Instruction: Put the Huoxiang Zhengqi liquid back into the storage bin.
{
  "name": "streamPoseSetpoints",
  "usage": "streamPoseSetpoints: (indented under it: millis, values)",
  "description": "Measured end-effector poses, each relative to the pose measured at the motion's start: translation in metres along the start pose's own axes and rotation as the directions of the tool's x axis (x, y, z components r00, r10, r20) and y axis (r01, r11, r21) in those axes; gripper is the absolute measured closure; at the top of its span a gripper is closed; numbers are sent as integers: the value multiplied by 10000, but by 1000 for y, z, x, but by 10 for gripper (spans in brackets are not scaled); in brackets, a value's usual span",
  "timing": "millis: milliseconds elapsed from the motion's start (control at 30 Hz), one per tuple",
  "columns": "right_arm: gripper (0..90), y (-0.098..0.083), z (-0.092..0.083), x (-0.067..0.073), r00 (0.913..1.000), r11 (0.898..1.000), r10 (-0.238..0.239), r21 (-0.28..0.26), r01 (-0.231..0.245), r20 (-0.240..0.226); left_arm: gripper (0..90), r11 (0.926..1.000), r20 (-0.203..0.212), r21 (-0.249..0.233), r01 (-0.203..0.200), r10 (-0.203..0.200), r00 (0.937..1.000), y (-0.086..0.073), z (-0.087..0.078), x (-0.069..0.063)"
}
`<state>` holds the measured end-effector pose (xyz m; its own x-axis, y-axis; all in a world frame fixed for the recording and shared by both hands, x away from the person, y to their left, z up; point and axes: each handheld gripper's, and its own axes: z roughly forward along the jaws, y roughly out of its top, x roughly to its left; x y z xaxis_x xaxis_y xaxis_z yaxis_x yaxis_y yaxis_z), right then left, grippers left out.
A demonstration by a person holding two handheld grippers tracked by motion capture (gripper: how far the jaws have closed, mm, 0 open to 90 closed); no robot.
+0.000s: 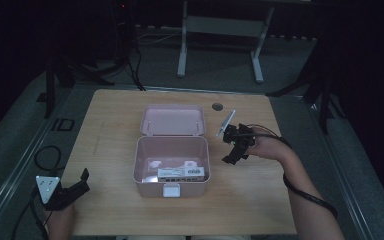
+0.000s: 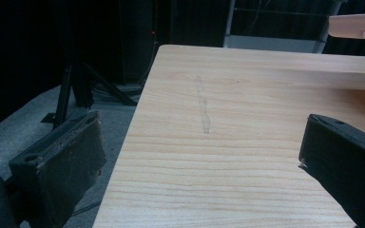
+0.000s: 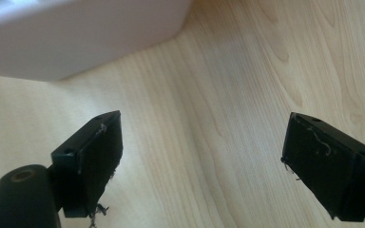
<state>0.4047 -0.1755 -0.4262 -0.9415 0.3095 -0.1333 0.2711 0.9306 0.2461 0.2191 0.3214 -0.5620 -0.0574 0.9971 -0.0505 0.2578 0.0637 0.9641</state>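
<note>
An open pink box [image 1: 150, 189] stands mid-table on the wooden table [image 1: 260, 195], its lid [image 1: 172, 120] tipped back. Inside lie a white labelled packet [image 1: 180, 173] and other pale items I cannot make out. My right gripper [image 1: 235, 157] hovers just right of the box, pointing down at bare wood. In the right gripper view my right gripper [image 3: 203, 121] is open with nothing between the jaws, and the box wall [image 3: 76, 42] is at the upper left. My left gripper [image 1: 84, 182] rests at the table's front-left corner, open and empty. In the left gripper view my left gripper [image 2: 202, 135] faces along the wood.
A round dark grommet [image 1: 217, 106] sits in the tabletop behind the box. Another table's white legs [image 1: 182, 50] stand on the floor beyond. A black cable loop [image 1: 47, 157] lies on the floor at the left, and dark tripod legs [image 1: 325, 95] flank the table.
</note>
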Motion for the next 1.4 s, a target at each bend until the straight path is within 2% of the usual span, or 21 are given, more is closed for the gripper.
streamPoseSetpoints:
  millis: [133,267,400,500,633,667,700,767,800,833,933,967,1000,1067,1133,1167,1267,1333,1400]
  values:
    - [128,-14,15,-3,9972,9970,501,-613,-467,550,13,10000,-5,-2,6,-6,10000,0,0,0]
    - [125,-28,31,-3,9892,9900,975,-1123,-852,1090,14,10000,1,0,8,-8,10000,0,0,0]
    - [125,-44,48,-2,9789,9759,1538,-1758,-1292,1343,13,10000,-3,2,6,-6,10000,0,0,0]
    - [125,-55,58,-1,9678,9631,1944,-2184,-1574,1597,13,10000,1,-1,8,-8,10000,0,0,0]
    - [124,-70,66,0,9482,9322,2622,-3011,-2008,1792,13,10000,0,-1,12,-12,10000,0,0,0]
    - [124,-77,68,0,9384,9184,2898,-3307,-2174,1879,14,10000,-1,2,9,-9,10000,0,0,0]
    - [123,-81,69,0,9342,9095,3027,-3503,-2240,1887,13,10000,-4,0,4,-4,10000,0,0,0]
    - [123,-90,69,-1,9198,8803,3446,-4049,-2470,1880,14,10000,0,0,5,-5,10000,0,0,0]
    - [124,-94,69,-1,9151,8712,3573,-4198,-2545,1867,13,10000,-9,-5,3,-3,10000,0,0,0]
    - [123,-100,68,-2,9070,8565,3754,-4454,-2607,1909,13,10000,-10,-8,4,-4,10000,0,0,0]
    - [123,-115,69,-4,8895,8228,4243,-4824,-3005,1696,14,10000,-9,5,-16,16,10000,0,0,0]
    - [123,-115,69,-4,8895,8228,4243,-4824,-3005,1696,13,10000,-9,5,-16,16,10000,0,0,0]
    - [123,-120,69,-4,8832,8183,4324,-4904,-2998,1814,13,10000,-12,6,-13,13,10000,0,0,0]
    - [124,-130,69,-4,8683,8021,4578,-5101,-3105,1912,13,10000,-17,-1,2,-2,10000,0,0,0]
    - [124,-137,68,-4,8555,7840,4789,-5342,-3161,1967,13,10000,-31,-9,-6,6,10000,0,0,0]
    - [124,-142,67,-4,8475,7680,4965,-5501,-3280,1877,13,10000,-35,-14,-5,5,10000,0,0,0]
    - [123,-153,66,-4,8349,7398,5239,-5758,-3481,1685,13,10000,-21,7,-10,10,10000,0,0,0]
    - [124,-161,66,-5,8277,7296,5384,-5792,-3636,1586,14,10000,-26,6,1,-1,10000,0,0,0]
    - [124,-167,67,-5,8196,7249,5510,-5767,-3768,1571,13,10000,-27,6,-14,14,10000,0,0,0]
